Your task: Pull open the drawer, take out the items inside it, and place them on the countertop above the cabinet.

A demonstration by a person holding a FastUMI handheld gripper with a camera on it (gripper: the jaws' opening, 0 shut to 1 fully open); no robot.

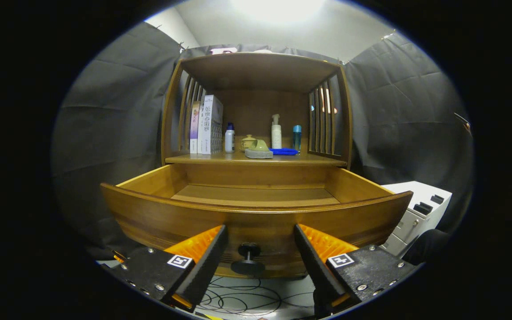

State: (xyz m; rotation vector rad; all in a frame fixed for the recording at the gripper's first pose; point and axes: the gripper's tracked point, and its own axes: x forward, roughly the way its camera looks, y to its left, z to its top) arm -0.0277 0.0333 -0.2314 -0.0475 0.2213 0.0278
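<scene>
Wooden brown drawer (256,209) is pulled out, its round black knob (248,258) between the spread, empty claw (259,249) fingers, which could bump the drawer front when reaching in.

My gripper (260,242) is level, pointing straight ahead, fingers spread wide and parallel. Left finger (205,262) and right finger (316,262) sit either side of the drawer knob (248,258), neither touching it; clear gap on both sides. Nothing is clamped. The knob is centred between the tips.
</scene>
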